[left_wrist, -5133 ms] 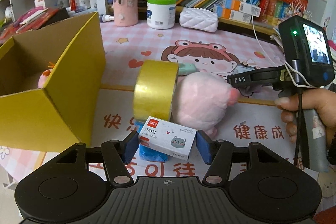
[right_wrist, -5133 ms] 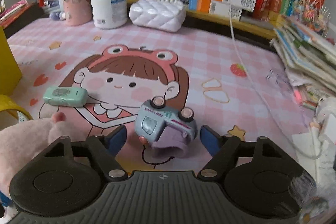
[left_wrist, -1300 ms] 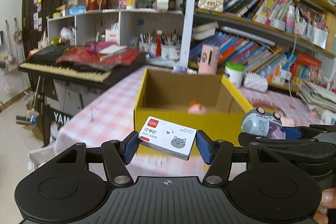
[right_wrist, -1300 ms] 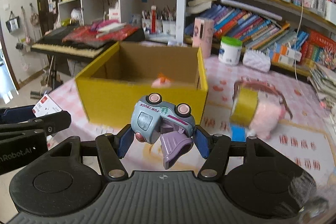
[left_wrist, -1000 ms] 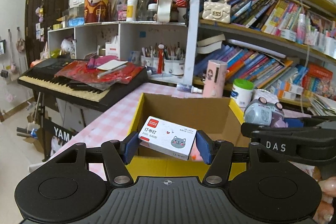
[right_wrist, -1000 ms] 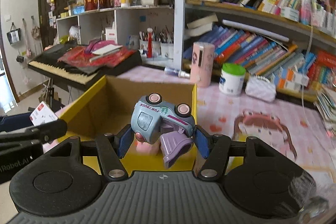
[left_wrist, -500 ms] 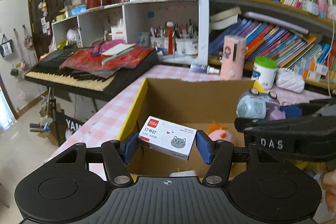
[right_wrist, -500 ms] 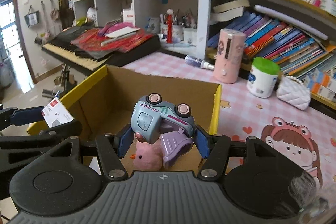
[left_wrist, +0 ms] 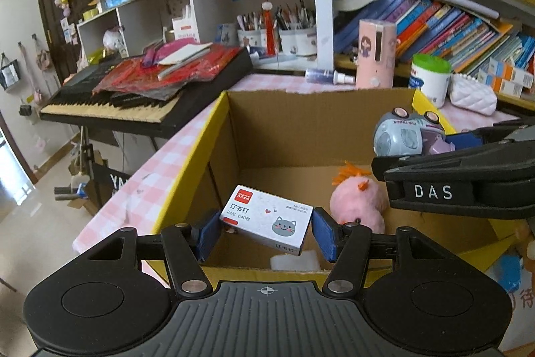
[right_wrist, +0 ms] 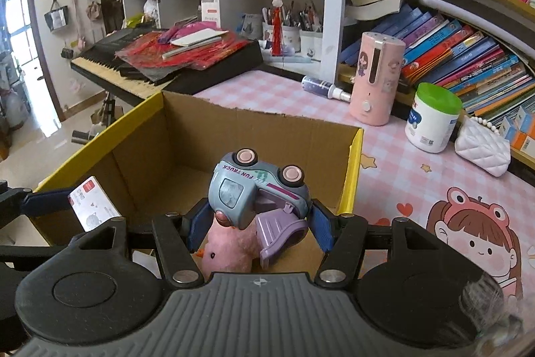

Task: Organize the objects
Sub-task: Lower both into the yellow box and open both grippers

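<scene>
A: Yellow-edged cardboard box (left_wrist: 334, 122) stands on a pink checked table; above its open top, the left gripper (left_wrist: 265, 231) clamps a small staple box (left_wrist: 267, 219) by its short ends, pads pressed flat on the card.

B: And the right gripper (right_wrist: 255, 225)?

A: Closed on an upside-down toy truck (right_wrist: 254, 189), wheels up, purple tipper hanging open below. A pink plush chick (left_wrist: 357, 204) already lies on the box floor underneath.

B: How do they likely handle?

A: The staple box looks light but dense and stiff; its end grip suits it, though it sits tilted. The truck is hard, smooth plastic with rounded sides, so apt to slip; its loose tipper could snag. Neither seems fragile enough to mind a short drop.
</scene>
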Demonstrator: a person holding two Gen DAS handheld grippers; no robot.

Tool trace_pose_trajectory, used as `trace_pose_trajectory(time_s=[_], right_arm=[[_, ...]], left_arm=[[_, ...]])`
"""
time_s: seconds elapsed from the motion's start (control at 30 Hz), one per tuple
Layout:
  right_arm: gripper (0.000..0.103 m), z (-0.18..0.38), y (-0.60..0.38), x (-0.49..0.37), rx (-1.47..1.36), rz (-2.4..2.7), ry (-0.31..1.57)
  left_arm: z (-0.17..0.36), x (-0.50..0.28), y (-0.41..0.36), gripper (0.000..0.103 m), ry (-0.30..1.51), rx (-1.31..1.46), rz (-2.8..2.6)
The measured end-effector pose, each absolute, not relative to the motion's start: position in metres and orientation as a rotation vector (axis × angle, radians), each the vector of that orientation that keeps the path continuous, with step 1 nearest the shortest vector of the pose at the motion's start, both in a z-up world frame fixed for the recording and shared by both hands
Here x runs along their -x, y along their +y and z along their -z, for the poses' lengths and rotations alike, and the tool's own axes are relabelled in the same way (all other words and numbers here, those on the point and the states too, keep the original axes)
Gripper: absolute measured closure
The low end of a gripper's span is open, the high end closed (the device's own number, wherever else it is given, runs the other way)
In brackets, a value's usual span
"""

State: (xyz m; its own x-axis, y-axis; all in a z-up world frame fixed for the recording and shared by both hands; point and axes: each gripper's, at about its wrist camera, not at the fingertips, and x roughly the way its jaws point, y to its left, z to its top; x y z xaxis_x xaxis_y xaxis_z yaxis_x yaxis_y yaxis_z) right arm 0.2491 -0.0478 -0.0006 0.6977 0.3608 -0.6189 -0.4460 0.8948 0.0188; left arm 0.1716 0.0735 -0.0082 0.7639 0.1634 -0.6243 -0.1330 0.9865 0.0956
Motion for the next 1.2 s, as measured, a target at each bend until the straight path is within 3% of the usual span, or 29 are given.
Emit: trace_pose_trajectory(time_s=[1.2], right_arm=[[0.043,0.002,-0.037,-0.251,0.146,-0.477,0.680]], left_arm=[[-0.001,-0.161,0.074,0.035,0.632,-0.051,-0.162]])
